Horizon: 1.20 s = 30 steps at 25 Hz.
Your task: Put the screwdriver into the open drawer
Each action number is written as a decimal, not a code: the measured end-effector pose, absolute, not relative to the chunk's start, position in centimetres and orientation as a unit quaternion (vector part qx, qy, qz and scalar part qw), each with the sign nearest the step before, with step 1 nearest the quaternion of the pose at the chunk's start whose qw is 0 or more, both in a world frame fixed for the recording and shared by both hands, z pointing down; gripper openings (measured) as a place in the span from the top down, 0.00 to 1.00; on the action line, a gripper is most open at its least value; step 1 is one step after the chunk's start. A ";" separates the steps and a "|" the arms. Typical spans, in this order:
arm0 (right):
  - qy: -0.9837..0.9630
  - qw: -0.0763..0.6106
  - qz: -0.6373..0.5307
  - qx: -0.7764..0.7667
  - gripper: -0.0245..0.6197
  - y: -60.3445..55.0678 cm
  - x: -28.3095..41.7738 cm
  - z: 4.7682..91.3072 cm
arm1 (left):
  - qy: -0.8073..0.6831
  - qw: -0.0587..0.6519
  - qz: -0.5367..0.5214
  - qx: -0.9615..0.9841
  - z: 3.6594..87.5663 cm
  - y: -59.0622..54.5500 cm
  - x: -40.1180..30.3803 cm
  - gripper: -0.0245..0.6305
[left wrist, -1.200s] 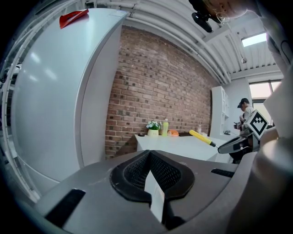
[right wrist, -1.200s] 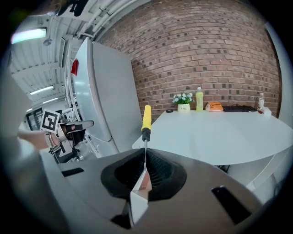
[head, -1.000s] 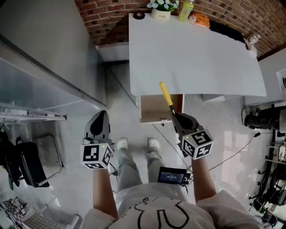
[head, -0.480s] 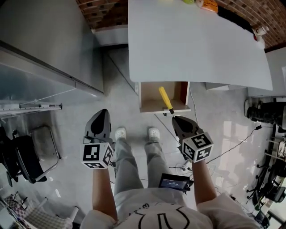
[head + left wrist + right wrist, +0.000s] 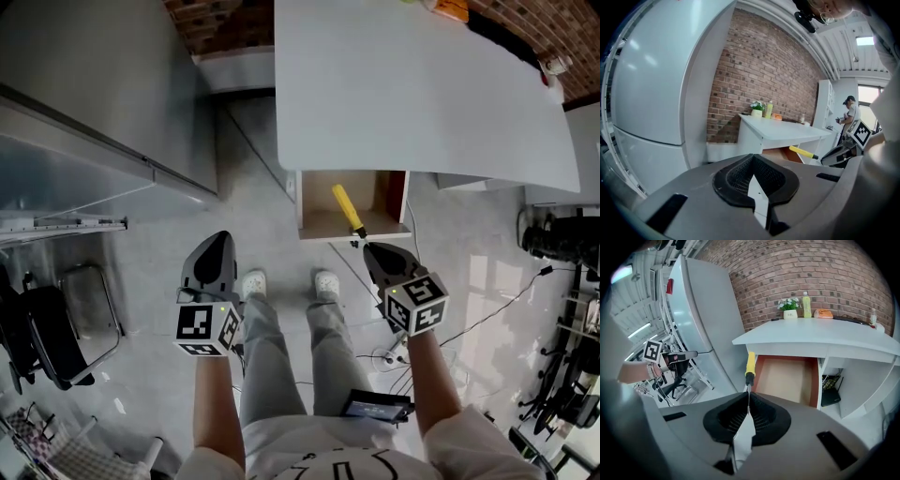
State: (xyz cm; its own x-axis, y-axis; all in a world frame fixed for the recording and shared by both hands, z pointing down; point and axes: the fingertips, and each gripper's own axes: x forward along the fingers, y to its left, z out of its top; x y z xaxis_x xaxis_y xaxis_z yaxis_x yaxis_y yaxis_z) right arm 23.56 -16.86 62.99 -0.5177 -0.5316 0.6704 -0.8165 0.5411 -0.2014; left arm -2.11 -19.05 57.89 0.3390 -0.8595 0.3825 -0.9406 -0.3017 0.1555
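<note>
My right gripper (image 5: 367,247) is shut on the metal shaft of a yellow-handled screwdriver (image 5: 346,208). Its handle points forward over the open wooden drawer (image 5: 322,226), which sticks out from under the white table (image 5: 422,103). In the right gripper view the screwdriver (image 5: 750,365) rises from the closed jaws at the left front edge of the drawer (image 5: 787,379). My left gripper (image 5: 214,246) hangs shut and empty over the floor, left of the drawer. The left gripper view shows the screwdriver (image 5: 802,152) far off by the drawer (image 5: 782,153).
A tall white fridge (image 5: 656,93) stands at the left. The table's back edge holds a flower pot (image 5: 790,311), a bottle (image 5: 806,304) and an orange item (image 5: 823,313) against the brick wall. A router (image 5: 831,396) sits in a shelf under the table. Cables trail on the floor (image 5: 469,323).
The view has shifted a little nearer the drawer, which shows more of its inside. The right gripper still holds the screwdriver over the drawer's front. The left gripper has hardly moved.
</note>
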 end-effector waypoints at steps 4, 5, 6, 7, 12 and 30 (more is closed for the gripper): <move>-0.836 0.286 0.250 0.395 0.93 -17.9 22.9 65.0 | -0.567 0.186 0.111 0.795 60.2 -19.3 -2.8 0.94; -0.837 0.289 0.249 0.392 0.93 -18.3 22.7 65.5 | -0.568 0.187 0.111 0.794 60.7 -19.3 -3.0 0.94; -0.838 0.293 0.247 0.388 0.93 -18.6 22.5 65.9 | -0.568 0.188 0.111 0.793 61.1 -19.4 -3.2 0.94; -0.839 0.298 0.243 0.385 0.93 -19.0 22.3 66.5 | -0.569 0.190 0.111 0.792 61.6 -19.4 -3.3 0.94; -0.836 0.327 0.233 0.374 0.93 -21.1 21.7 69.3 | -0.566 0.201 0.114 0.791 64.0 -20.3 -4.1 0.94; -0.795 0.464 0.249 0.302 0.93 -27.1 19.9 77.8 | -0.550 0.216 0.141 0.794 67.1 -22.8 -5.5 0.94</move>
